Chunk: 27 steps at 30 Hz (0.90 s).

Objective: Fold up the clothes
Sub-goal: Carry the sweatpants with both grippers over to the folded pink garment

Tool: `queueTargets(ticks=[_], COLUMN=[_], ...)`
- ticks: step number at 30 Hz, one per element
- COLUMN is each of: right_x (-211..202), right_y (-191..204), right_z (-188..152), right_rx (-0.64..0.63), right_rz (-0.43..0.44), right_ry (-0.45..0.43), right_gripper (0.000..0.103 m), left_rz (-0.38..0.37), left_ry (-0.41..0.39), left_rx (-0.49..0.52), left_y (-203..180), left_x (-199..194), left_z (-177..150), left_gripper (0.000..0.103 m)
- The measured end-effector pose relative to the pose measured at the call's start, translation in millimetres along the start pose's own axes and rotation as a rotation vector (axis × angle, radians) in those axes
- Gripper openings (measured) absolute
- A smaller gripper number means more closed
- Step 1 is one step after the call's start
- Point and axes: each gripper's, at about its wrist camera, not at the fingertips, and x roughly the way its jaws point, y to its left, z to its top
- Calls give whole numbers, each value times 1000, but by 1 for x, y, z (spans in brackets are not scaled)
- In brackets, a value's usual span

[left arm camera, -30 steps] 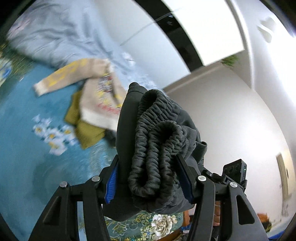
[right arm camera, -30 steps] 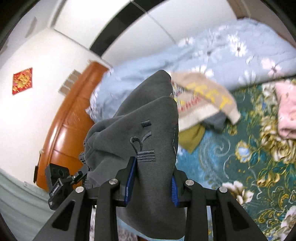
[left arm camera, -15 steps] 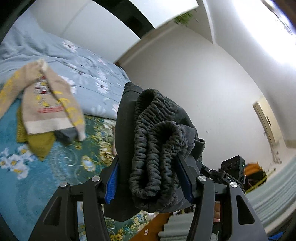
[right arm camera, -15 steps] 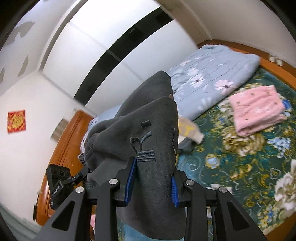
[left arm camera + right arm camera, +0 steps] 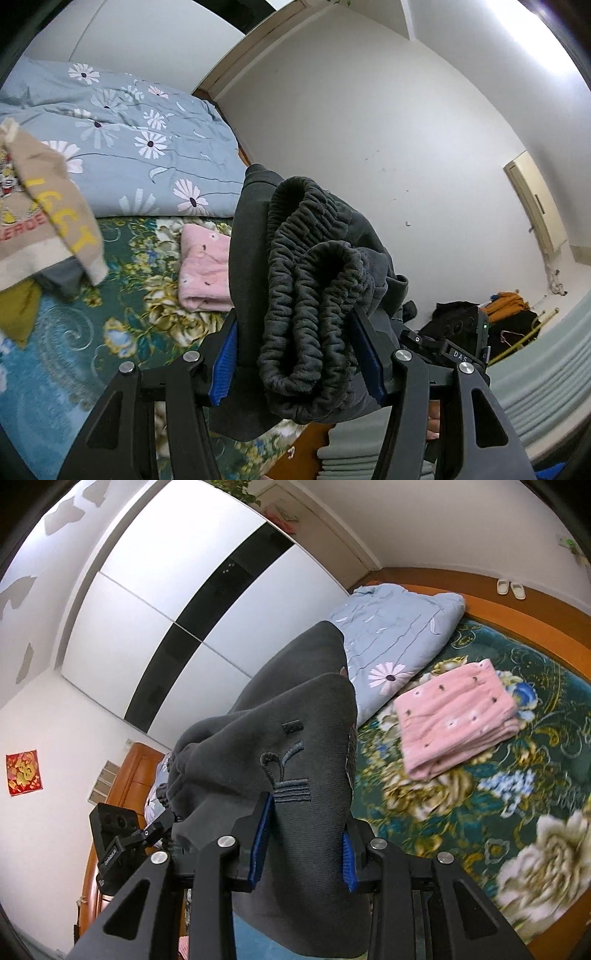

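Observation:
My left gripper (image 5: pixel 295 362) is shut on folded dark grey sweatpants (image 5: pixel 306 280), gripping the bunched elastic waistband end. My right gripper (image 5: pixel 303 838) is shut on the same grey sweatpants (image 5: pixel 295 746), on a flat part with an embroidered logo. The bundle is held in the air above the bed between both grippers. A folded pink garment (image 5: pixel 458 716) lies on the floral bed cover (image 5: pixel 517 812); it also shows in the left wrist view (image 5: pixel 203 266).
A light blue daisy-print quilt (image 5: pixel 122 136) lies at the bed's head. A beige printed sweatshirt (image 5: pixel 40 221) lies on an olive garment (image 5: pixel 18 310) at left. White wardrobe doors (image 5: pixel 155 602), wooden bed frame (image 5: pixel 517 609), and a clothes heap on the floor (image 5: pixel 491 317) surround the bed.
Both grippers swung to the right with the sweatpants held. The pink folded garment has come into both views, and the beige sweatshirt has slid to the left edge.

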Motion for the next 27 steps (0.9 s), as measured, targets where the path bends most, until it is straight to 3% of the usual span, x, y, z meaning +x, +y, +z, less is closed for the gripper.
queueTargets(ticks=[3,10,18,27], right_x=[11,50,92,147], right_y=[-47,-172,-267,-313], right_z=[38,131,166,196], right_rx=[11,43,115,193], right_rz=[15,23,4,-19], right_ry=[39,210,346,383], right_gripper=[35,35,35,35], left_rz=[40,141,234,277], left_ry=[-2,7,79,143], left_rx=[-26,-205,-322,-343], left_y=[-8,-14,5,42], left_x=[53,177,272,335], left_z=[11,17,10,44], left_gripper=[59,59,59,59])
